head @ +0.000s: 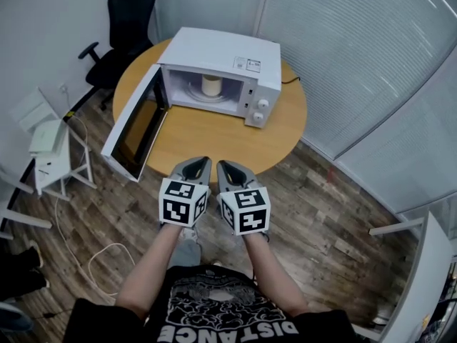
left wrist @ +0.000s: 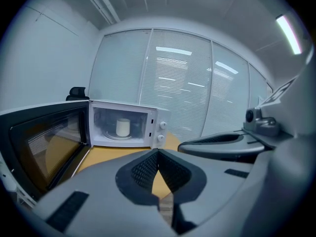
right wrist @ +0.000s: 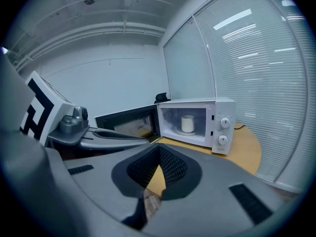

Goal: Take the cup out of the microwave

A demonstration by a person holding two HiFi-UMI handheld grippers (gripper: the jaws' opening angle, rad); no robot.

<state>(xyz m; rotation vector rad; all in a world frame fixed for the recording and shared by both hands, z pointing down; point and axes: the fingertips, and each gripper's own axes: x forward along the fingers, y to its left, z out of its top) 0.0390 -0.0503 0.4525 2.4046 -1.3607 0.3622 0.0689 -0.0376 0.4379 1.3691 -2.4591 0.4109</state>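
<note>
A white microwave (head: 221,54) stands on the round wooden table (head: 207,138) with its door (head: 139,127) swung wide to the left. Inside, a cream cup (head: 210,85) stands upright on the turntable; the same cup (left wrist: 123,127) shows in the left gripper view, and the cup (right wrist: 187,123) shows again in the right gripper view. My left gripper (head: 202,162) and right gripper (head: 223,165) hover side by side at the table's near edge, well short of the microwave. The jaws of both meet at the tips, with nothing between them (left wrist: 158,151) (right wrist: 159,145).
A black office chair (head: 125,34) stands behind the table at the far left. A small white stand (head: 50,152) and a loose cable (head: 93,263) are on the wooden floor at the left. Walls with blinds (head: 371,56) run along the right.
</note>
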